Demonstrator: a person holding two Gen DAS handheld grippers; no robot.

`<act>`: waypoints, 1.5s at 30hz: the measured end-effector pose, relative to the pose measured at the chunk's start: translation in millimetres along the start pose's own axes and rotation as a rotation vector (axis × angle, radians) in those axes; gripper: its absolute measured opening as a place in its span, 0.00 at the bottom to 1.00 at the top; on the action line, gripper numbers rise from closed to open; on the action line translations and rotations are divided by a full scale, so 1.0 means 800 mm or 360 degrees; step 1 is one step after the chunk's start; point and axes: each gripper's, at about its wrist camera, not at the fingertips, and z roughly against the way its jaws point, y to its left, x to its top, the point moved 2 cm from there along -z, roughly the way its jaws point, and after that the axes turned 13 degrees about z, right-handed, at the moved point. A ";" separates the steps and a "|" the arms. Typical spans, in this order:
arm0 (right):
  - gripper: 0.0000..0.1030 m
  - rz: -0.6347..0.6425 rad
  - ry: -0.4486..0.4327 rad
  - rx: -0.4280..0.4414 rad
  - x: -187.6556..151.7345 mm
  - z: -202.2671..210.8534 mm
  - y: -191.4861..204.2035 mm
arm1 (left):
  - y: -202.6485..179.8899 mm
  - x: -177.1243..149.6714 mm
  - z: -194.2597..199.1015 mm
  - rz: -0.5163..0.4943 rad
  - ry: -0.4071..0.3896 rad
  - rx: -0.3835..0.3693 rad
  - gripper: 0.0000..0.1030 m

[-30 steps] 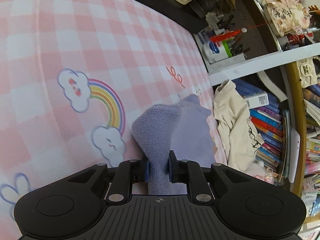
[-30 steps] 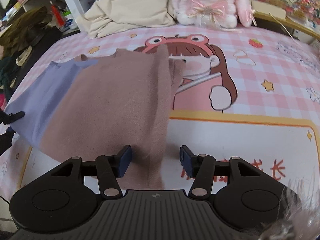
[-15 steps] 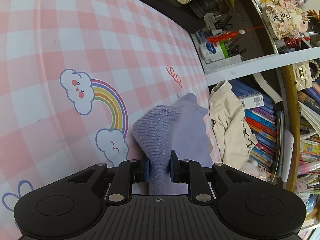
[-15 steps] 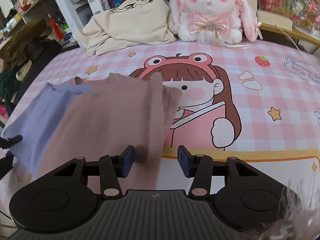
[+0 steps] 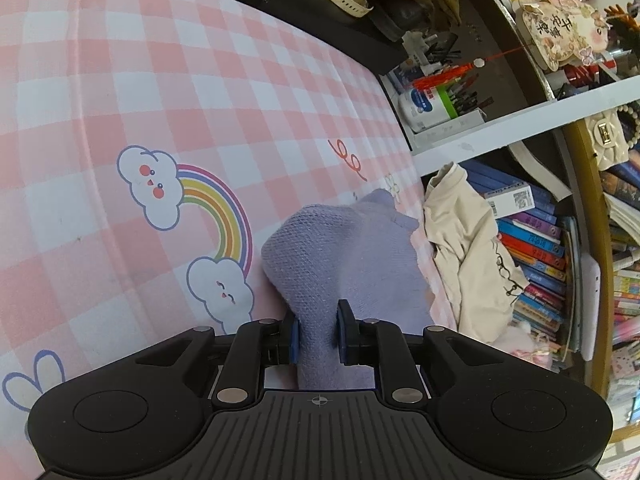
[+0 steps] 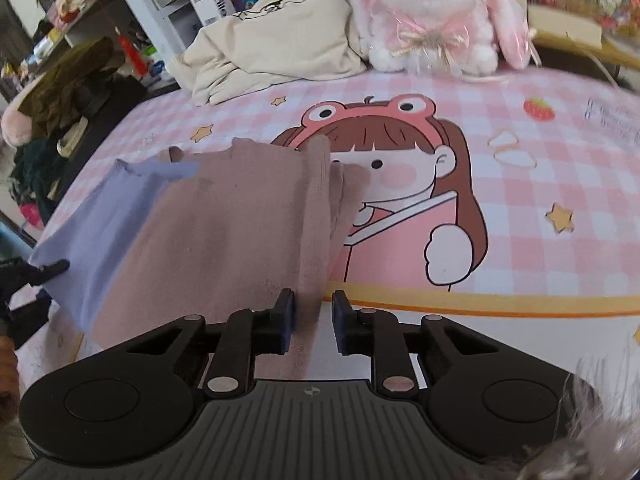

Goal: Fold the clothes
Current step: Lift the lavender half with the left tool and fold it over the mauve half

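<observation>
1. Since the earlier frames, the right claw has narrowed from wide to a small gap around the mauve edge of the two-tone garment; whether its pads already pinch the cloth cannot be told. The left claw remains clamped on the lavender edge of the same garment.
2. Location: the garment lies on the bed, on the pink checked sheet, spread from 9 to 12 o'clock of the right claw, lavender part at 9 o'clock.
3. Procedure, as judged: close the right claw fully on the fold ridge, then lift both corners together at equal height and carry them toward 12 o'clock, keeping the edge taut so layers align.
4. Surroundings: a cream garment is heaped at 11 o'clock and a plush rabbit sits at 1 o'clock, both well apart from the fold zone.
5. Obstruction: the bunched ridge at 12 o'clock may wrinkle the fold.
</observation>
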 end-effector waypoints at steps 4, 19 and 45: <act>0.16 0.0002 -0.0007 0.0043 -0.004 0.003 -0.004 | -0.002 -0.003 0.001 -0.0016 -0.0023 0.0020 0.16; 0.16 0.0155 0.0016 0.0146 -0.008 -0.007 -0.013 | -0.056 -0.030 0.021 -0.0329 -0.0126 0.0035 0.10; 0.16 0.0113 -0.0020 0.0369 -0.011 -0.016 -0.042 | -0.222 -0.321 0.035 -0.1617 0.0199 -0.0009 0.21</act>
